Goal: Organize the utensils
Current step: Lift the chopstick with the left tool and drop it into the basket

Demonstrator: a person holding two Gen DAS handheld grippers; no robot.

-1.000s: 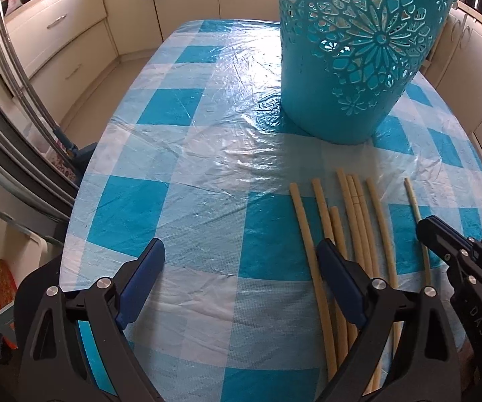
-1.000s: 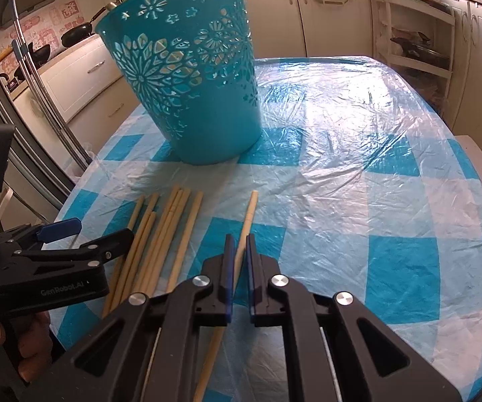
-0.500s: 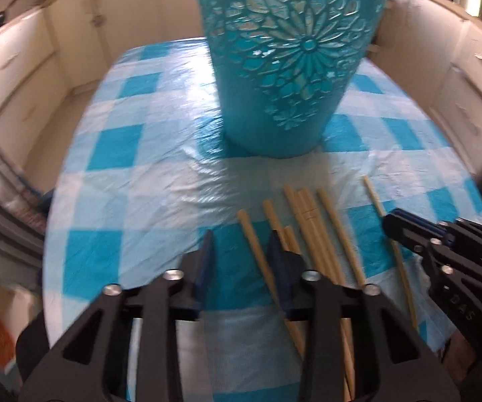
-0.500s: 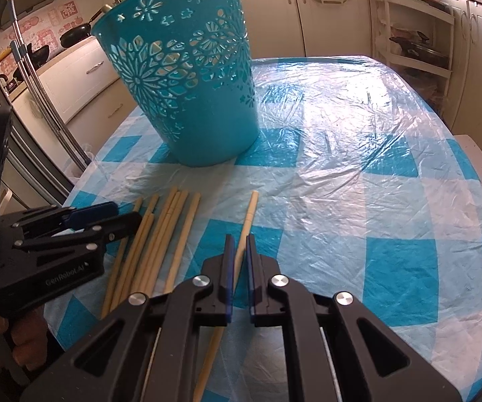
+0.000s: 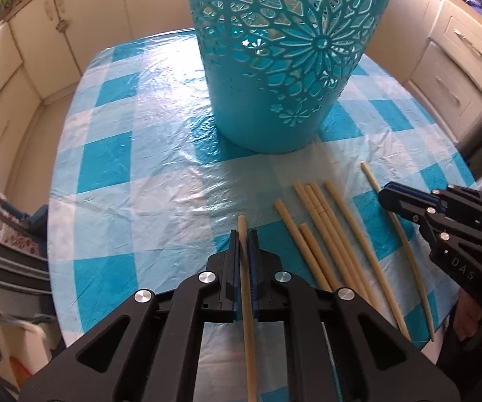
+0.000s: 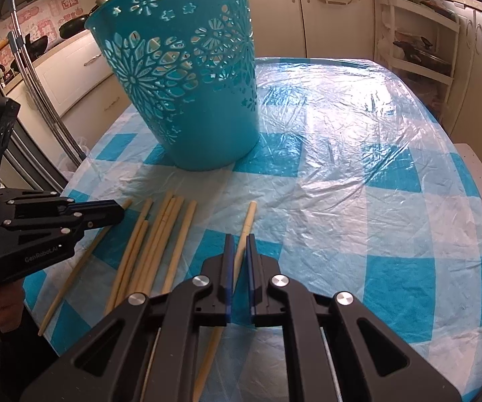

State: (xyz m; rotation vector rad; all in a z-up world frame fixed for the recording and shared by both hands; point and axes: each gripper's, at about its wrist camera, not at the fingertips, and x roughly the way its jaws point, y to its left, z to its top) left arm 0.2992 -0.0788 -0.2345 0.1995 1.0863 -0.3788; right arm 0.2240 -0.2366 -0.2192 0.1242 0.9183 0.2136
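since each hand-held gripper, left [image 5: 243, 234] and right [image 6: 237, 239], pinches one chopstick [image 5: 245, 268] near its tip, either could pivot and miss the blue basket [image 5: 284, 57].

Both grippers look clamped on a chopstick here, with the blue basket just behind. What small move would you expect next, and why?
Probably a lift of both chopsticks off the table toward the basket. The left gripper is shut on the leftmost chopstick and the right gripper on the rightmost chopstick; both chopsticks appear to lie flat on the tablecloth, and the basket stands upright just beyond.
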